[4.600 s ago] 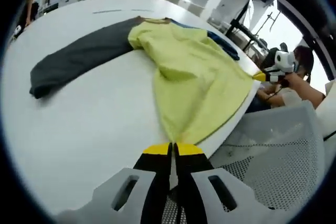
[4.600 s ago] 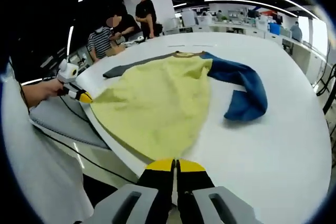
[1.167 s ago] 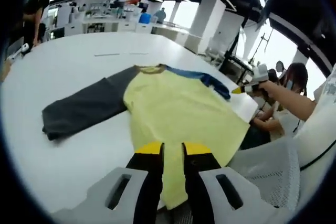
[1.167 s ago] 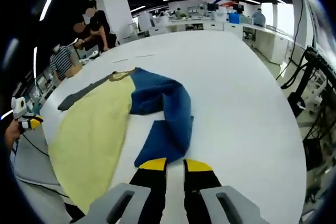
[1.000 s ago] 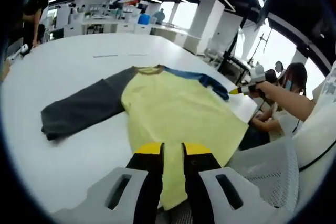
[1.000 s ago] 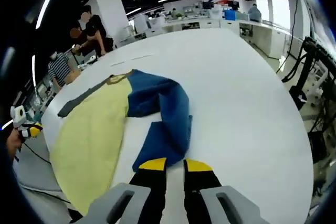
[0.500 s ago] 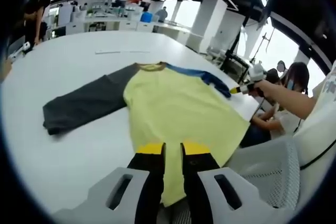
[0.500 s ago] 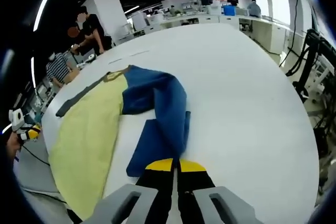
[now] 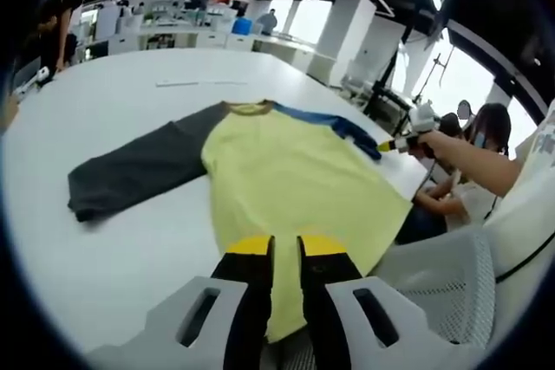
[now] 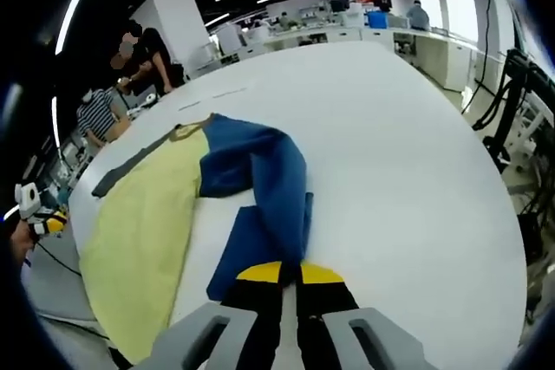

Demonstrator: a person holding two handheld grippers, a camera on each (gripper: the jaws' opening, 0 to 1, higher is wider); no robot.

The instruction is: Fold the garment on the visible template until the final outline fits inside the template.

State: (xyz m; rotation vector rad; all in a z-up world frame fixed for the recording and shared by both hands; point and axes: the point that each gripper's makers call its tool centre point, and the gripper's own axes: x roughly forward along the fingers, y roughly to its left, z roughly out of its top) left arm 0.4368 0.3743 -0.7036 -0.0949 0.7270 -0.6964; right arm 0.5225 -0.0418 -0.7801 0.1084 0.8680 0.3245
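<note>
one yellow, grey-and-blue-sleeved garment [image 9: 295, 171]

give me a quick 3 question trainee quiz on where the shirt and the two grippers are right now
1. True or false: the left gripper has its jaws closed on the dark grey sleeve.
2. Which part of the shirt is the right gripper shut on? A. the yellow body B. the blue sleeve C. the collar
3. Fill in: the hem of the yellow body hangs over the ___ of the white table.

Key
1. False: its jaws stand apart over the yellow body, and the grey sleeve lies flat, off to the side.
2. B: the blue sleeve, folded back on itself, runs into the shut jaws.
3. edge
</note>
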